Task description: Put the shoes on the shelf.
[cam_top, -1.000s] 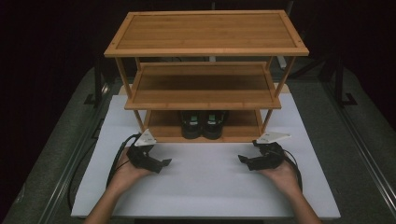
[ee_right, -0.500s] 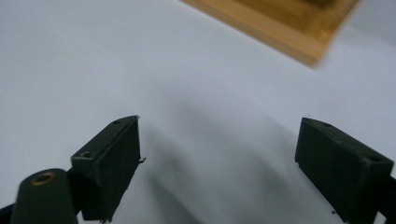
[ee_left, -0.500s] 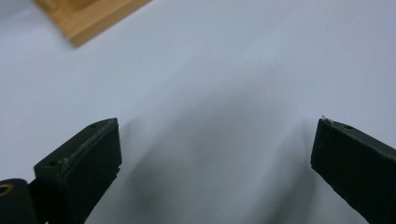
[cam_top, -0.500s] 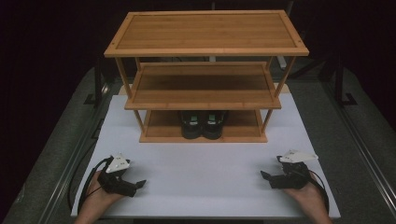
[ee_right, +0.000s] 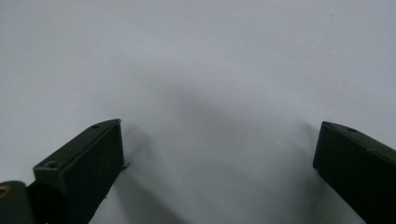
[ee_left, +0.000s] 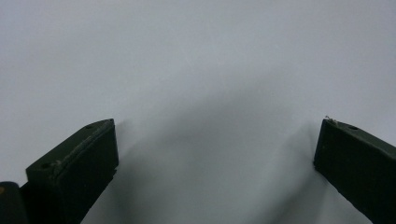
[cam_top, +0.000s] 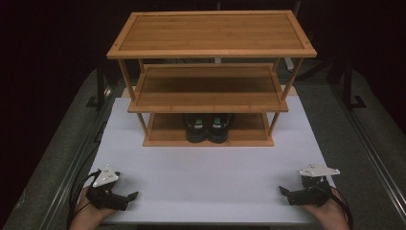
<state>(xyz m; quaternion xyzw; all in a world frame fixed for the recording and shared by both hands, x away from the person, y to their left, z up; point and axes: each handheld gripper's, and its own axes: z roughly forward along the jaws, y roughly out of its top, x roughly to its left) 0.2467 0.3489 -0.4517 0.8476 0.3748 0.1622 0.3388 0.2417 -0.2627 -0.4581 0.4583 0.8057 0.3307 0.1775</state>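
White board [cam_top: 206, 182], near corners, both tongs open

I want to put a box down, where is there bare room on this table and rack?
Free: the white mat between the left hand-held gripper and the right hand-held gripper, in front of the wooden rack; also its bare top and middle shelves. Crowded: the bottom shelf's middle, where the pair of shoes sits.

High view: from above the near side, facing forward and down at the tabletop [cam_top: 206, 167].
Gripper views: close, facing the same white tabletop.
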